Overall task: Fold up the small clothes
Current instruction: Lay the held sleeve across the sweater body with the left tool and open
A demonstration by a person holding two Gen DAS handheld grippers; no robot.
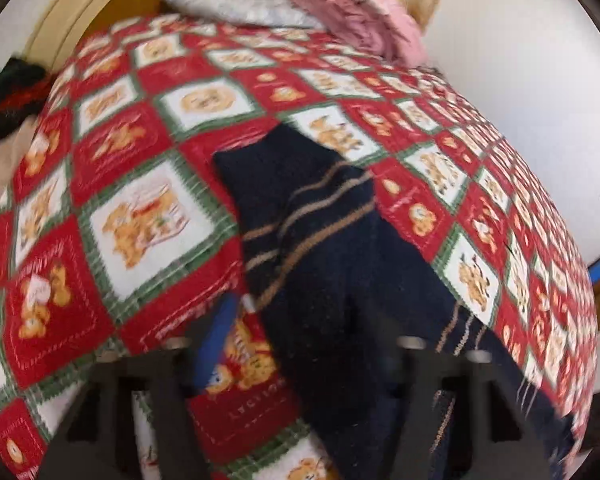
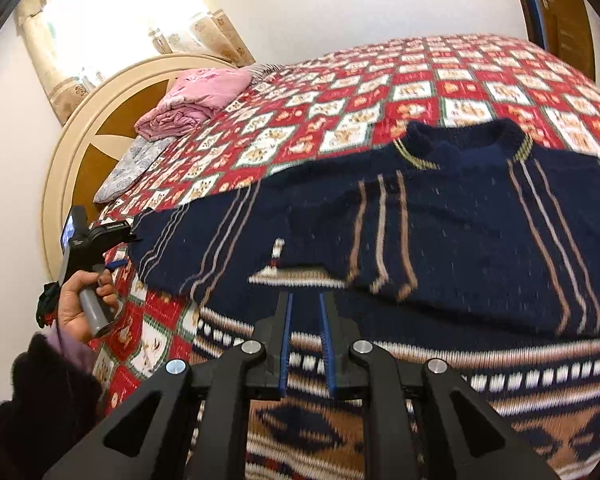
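Note:
A navy knitted sweater (image 2: 452,224) with tan stripes and a patterned hem lies flat on the bed, neck away from me. Its left sleeve (image 1: 312,220) stretches across the quilt in the left wrist view. My right gripper (image 2: 306,300) hovers low over the sweater's front, its blue-lined fingers (image 2: 286,340) a narrow gap apart with nothing between them. My left gripper (image 2: 116,232), held in a hand, sits at the sleeve's cuff end at the bed's left edge. In its own view one blue finger (image 1: 216,344) shows over the quilt and the other is hidden by the sleeve.
The bed carries a red, white and green bear-print quilt (image 1: 140,208). A folded pink blanket (image 2: 196,100) and a grey pillow (image 2: 132,168) lie by the round cream headboard (image 2: 72,152). A white wall (image 1: 540,100) runs along the bed's far side. Dark clothing (image 1: 8,92) lies at the left.

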